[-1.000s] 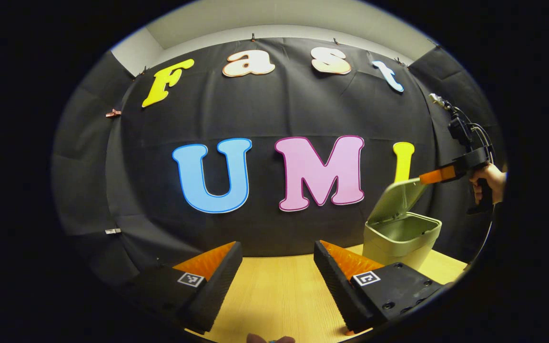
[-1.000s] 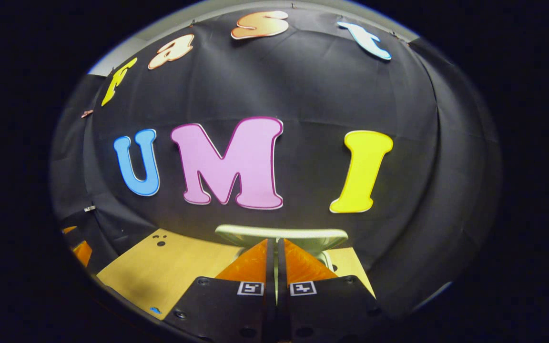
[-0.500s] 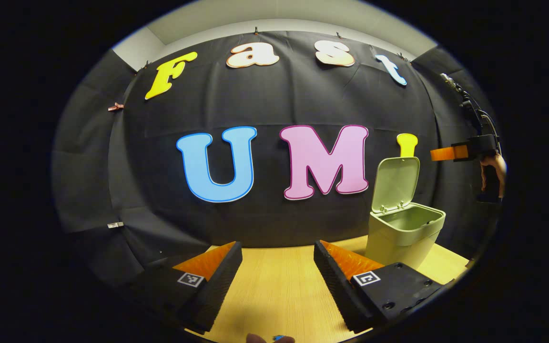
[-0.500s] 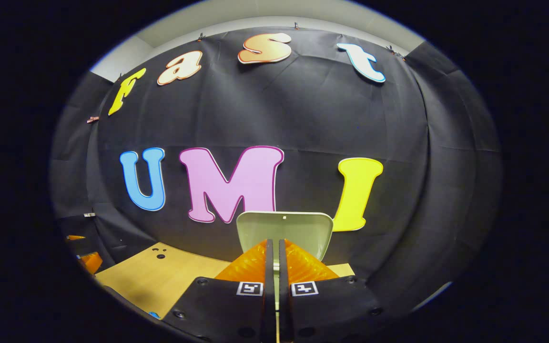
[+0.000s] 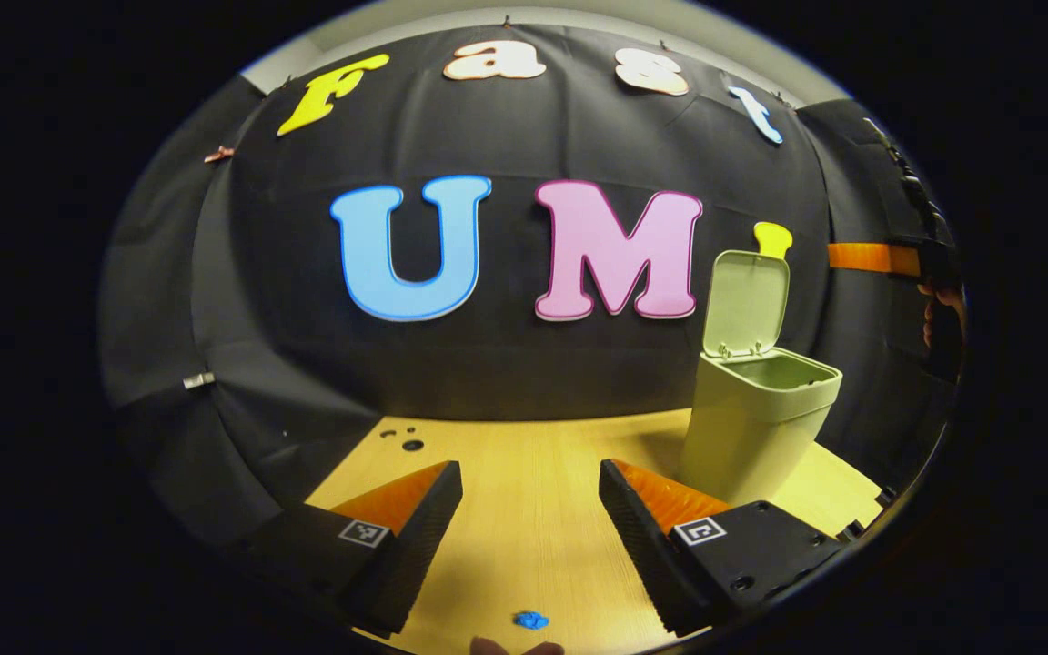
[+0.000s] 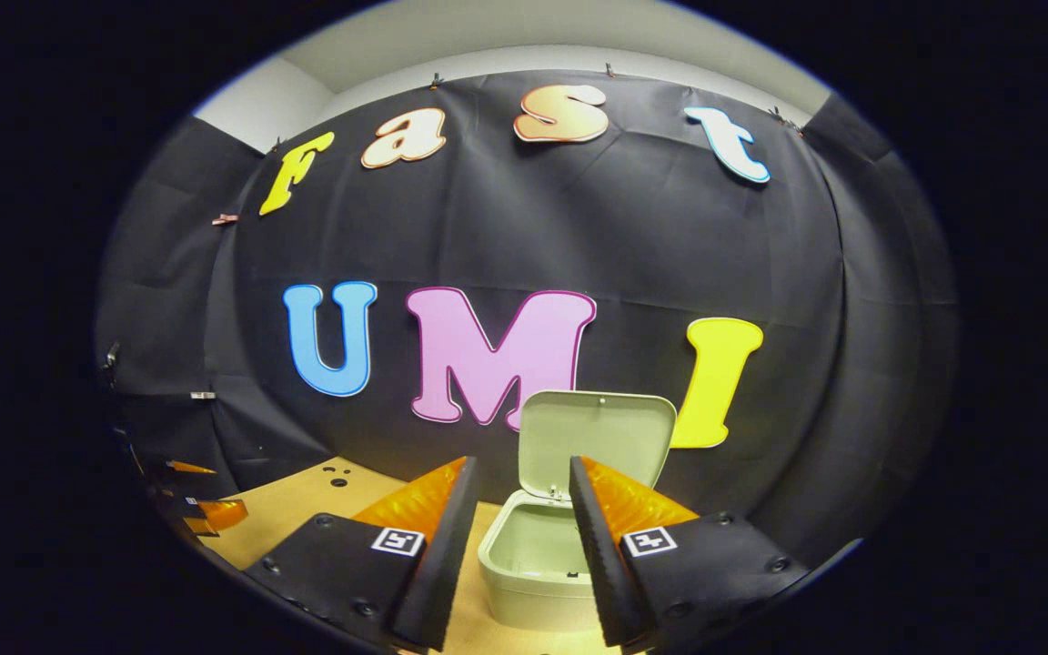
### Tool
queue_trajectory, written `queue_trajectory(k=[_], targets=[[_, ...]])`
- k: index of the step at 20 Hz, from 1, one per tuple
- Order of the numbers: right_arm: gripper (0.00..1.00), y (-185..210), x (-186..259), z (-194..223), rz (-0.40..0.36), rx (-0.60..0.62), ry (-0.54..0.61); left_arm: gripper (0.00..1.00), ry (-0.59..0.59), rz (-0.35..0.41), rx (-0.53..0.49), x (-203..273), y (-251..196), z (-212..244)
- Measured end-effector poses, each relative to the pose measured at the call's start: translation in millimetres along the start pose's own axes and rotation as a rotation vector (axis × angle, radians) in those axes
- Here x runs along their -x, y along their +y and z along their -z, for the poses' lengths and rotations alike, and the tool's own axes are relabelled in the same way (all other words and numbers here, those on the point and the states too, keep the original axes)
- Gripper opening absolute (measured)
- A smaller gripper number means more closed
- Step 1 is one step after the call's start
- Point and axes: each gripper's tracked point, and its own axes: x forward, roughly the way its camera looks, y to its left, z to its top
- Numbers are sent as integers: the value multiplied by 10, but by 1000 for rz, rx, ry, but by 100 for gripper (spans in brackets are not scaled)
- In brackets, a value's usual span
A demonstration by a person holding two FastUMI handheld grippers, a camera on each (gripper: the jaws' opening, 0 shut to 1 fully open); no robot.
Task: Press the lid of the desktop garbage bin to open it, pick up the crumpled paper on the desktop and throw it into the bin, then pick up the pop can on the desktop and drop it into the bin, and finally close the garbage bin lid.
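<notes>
The pale green garbage bin (image 5: 751, 437) stands at the right of the wooden table (image 5: 533, 537), its lid (image 5: 747, 291) swung upright and the inside showing bare. My left gripper (image 5: 531, 473) hovers open over the table, left of the bin and nearer than it, with nothing between its fingers. In the right gripper view the bin (image 6: 524, 582) sits just below and beyond my right gripper (image 6: 521, 468), which is open with the raised lid (image 6: 615, 423) behind it. The right gripper (image 5: 870, 257) also shows high at the far right of the left gripper view, above the bin, held by a hand (image 5: 938, 300).
A small blue scrap (image 5: 531, 620) lies on the table near the front edge. Dark round holes (image 5: 412, 445) mark the table's far left part. The black cloth wall stands close behind the bin. Parts of the left gripper (image 6: 215, 514) show at the far left.
The lid has swung from half-raised to fully upright. My right gripper has drawn back from the lid and gone from shut to open. The left gripper view has tipped down, showing more table.
</notes>
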Motion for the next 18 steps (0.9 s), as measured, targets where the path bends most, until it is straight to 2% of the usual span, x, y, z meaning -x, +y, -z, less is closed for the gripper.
queue_trajectory(k=[1,4,8,18], targets=[[69,49,29,17,-11,2,4,98,17,-2,12,-16,35,115],[72,150,104,89,-27,-3,19,98,91,-2,19,-63,131,478],[72,289,167,242,-56,-21,55,97,231,25,24,-106,171,1101],[72,257,281,567,-44,17,158,95,479,80,9,-62,64,2216]])
